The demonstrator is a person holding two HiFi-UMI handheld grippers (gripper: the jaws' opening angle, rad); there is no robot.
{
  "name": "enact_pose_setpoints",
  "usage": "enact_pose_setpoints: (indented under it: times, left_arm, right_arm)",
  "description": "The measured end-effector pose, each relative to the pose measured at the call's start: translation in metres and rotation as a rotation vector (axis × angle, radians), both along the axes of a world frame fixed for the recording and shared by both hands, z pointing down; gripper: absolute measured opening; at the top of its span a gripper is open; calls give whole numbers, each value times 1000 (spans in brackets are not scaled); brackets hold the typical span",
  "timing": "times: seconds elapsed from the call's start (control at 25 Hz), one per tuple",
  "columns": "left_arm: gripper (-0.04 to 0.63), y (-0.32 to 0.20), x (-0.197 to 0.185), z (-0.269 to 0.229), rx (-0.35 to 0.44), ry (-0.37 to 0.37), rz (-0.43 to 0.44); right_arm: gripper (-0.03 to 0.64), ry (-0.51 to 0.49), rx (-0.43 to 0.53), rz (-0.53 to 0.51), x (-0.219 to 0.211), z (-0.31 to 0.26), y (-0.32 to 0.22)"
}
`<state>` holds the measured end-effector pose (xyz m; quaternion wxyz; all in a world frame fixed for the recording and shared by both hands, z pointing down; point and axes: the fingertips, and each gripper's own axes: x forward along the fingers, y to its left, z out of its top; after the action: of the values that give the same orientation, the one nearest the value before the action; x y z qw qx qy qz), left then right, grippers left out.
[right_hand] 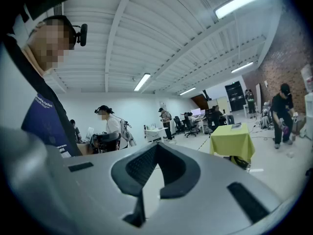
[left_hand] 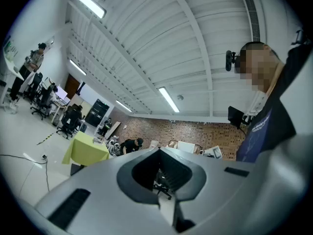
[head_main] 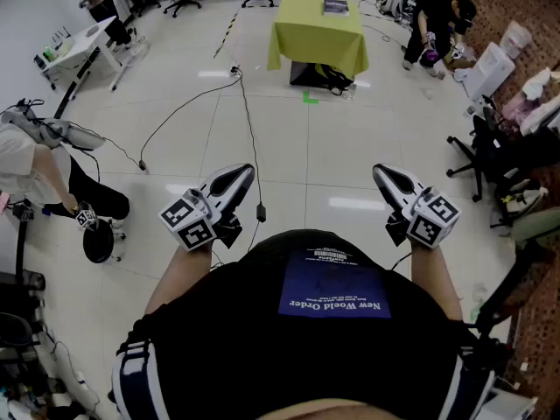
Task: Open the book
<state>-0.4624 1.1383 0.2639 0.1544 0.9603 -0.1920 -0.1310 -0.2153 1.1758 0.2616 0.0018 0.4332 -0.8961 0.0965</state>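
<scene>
The book (head_main: 336, 7) lies shut on a table draped in a yellow-green cloth (head_main: 317, 33), far across the floor at the top of the head view. In the right gripper view the same table (right_hand: 234, 140) stands at the right with the book (right_hand: 236, 126) on top. In the left gripper view that table (left_hand: 85, 150) is at the left. My left gripper (head_main: 245, 175) and right gripper (head_main: 379, 171) are held close to my body, far from the table. Both are shut with nothing between their jaws, as the left gripper (left_hand: 159, 150) and the right gripper (right_hand: 155, 145) show in their own views.
Black cables (head_main: 249, 129) run over the tiled floor between me and the table. A person (head_main: 437, 24) crouches right of the table and another (head_main: 35, 173) bends at the far left. Office chairs (head_main: 477, 147) and clutter line the right side. A white desk (head_main: 83, 46) stands at the upper left.
</scene>
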Motion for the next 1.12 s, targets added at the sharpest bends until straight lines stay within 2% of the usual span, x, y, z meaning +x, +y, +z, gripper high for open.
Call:
enact_pose_setpoints:
  times: [0.36, 0.6, 0.88, 1.12]
  left_arm:
    - [2, -15, -67, 11, -24, 1, 18]
    - [2, -32, -81, 23, -47, -4, 39]
    - [2, -53, -51, 24, -52, -12, 32]
    - [2, -68, 23, 4, -11, -34, 13]
  right_arm:
    - [-9, -7, -28, 37, -61, 8, -16]
    - [-9, 0, -48, 43, -82, 17, -28]
    - [-9, -18, -70, 53, -46, 26, -46]
    - [-10, -52, -21, 6, 20, 15, -76]
